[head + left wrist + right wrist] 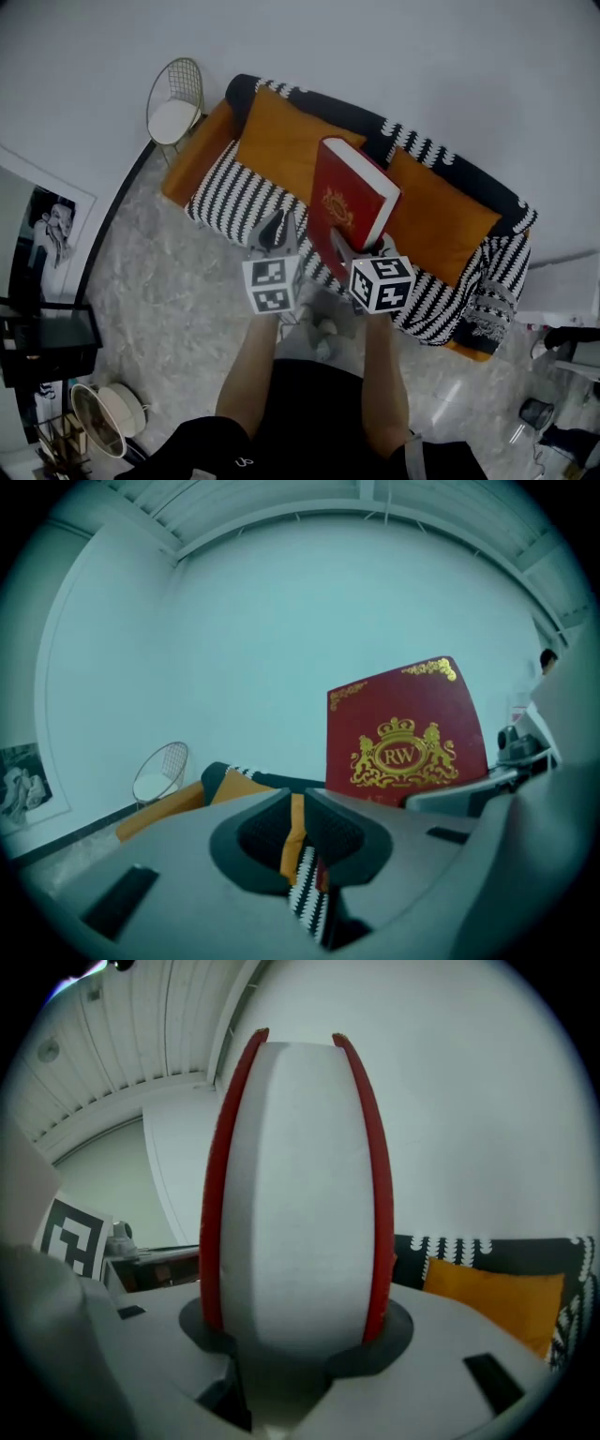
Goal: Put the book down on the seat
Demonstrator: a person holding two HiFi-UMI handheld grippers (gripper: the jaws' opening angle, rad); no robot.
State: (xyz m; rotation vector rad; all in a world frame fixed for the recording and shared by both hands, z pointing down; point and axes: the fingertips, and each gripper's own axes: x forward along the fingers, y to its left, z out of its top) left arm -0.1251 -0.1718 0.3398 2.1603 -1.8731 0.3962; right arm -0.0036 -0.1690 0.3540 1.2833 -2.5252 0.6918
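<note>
A thick red book [349, 208] with a gold crest stands upright in the air over the sofa, its white page edge facing my right gripper view [298, 1194]. My right gripper [352, 248] is shut on the book's lower end, one jaw on each cover [298, 1335]. The sofa seat [230, 192] is black-and-white striped, with orange back cushions [281, 141] behind it. My left gripper [278, 225] hovers just left of the book, shut and holding nothing [302, 841]. From the left gripper view the book's front cover [403, 738] shows to the right.
A gold wire chair [175, 103] with a white seat stands off the sofa's left end. A framed picture [52, 225], a black table [47, 342] and a round fan [103, 412] are at the left. The person's legs stand on marble floor [178, 300] before the sofa.
</note>
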